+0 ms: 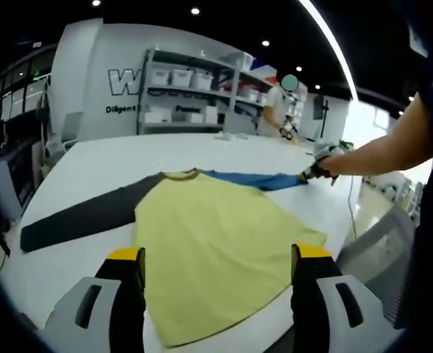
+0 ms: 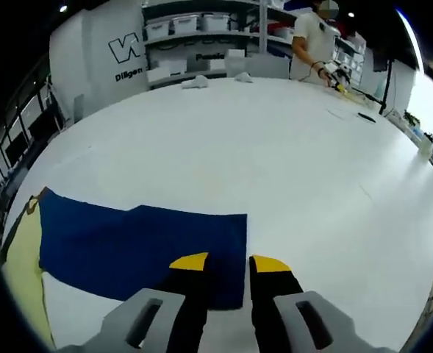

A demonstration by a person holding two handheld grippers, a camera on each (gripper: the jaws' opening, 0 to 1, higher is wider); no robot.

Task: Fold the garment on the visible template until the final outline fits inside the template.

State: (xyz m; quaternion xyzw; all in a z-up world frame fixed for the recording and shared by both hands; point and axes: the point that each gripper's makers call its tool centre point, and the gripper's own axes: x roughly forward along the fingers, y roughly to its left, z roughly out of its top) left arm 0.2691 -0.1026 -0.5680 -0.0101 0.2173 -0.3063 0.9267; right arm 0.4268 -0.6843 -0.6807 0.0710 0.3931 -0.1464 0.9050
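Note:
A long-sleeved shirt lies flat on the white table point(image 1: 91, 165), with a yellow body point(image 1: 216, 243), a dark grey sleeve point(image 1: 76, 220) stretched to the left and a blue sleeve point(image 1: 253, 179) stretched to the right. My left gripper point(image 1: 217, 254) stands wide open just above the yellow body's near hem, with nothing between its jaws. My right gripper point(image 1: 313, 171), held by a person's arm, is at the blue sleeve's cuff. In the right gripper view its jaws are a little apart around the cuff end of the blue sleeve point(image 2: 142, 250); this right gripper point(image 2: 229, 262) is low over the table point(image 2: 275, 147).
Shelves with white bins point(image 1: 194, 92) stand beyond the table's far edge, and a person in white point(image 2: 315, 44) works there. Small white items point(image 2: 216, 79) and dark tools point(image 2: 363, 116) lie near the far side. A grey frame point(image 1: 378, 243) stands off the table's right edge.

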